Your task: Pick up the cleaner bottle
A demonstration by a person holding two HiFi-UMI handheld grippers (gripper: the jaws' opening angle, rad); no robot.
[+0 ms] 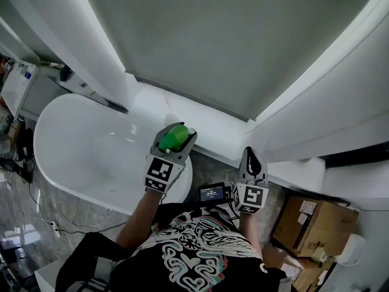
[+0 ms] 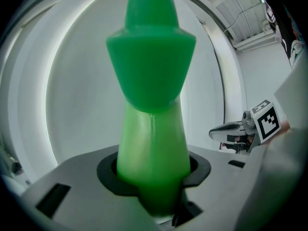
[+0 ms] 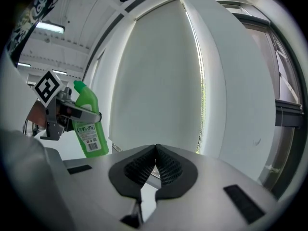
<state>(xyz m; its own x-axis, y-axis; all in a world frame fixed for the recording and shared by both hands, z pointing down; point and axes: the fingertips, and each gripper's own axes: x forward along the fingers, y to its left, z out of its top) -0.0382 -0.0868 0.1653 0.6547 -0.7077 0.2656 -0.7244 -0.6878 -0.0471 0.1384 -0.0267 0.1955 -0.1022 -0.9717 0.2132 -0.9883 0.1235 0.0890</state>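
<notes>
A green cleaner bottle (image 1: 174,138) stands upright between the jaws of my left gripper (image 1: 177,140), lifted clear above the bathtub's end. In the left gripper view the bottle (image 2: 153,129) fills the middle, its neck clamped by the black pads. From the right gripper view the same bottle (image 3: 90,127) hangs in the air at the left, labelled, with the left gripper (image 3: 79,113) shut round its upper part. My right gripper (image 1: 252,160) is held level to the right of it, its ribbed pads touching with nothing between them (image 3: 156,163).
A white bathtub (image 1: 79,154) lies at the left below the bottle. A large lit window blind (image 1: 243,35) and white ledge (image 1: 206,126) are ahead. Cardboard boxes (image 1: 310,224) sit at the lower right. Cables run over the marbled floor (image 1: 30,212).
</notes>
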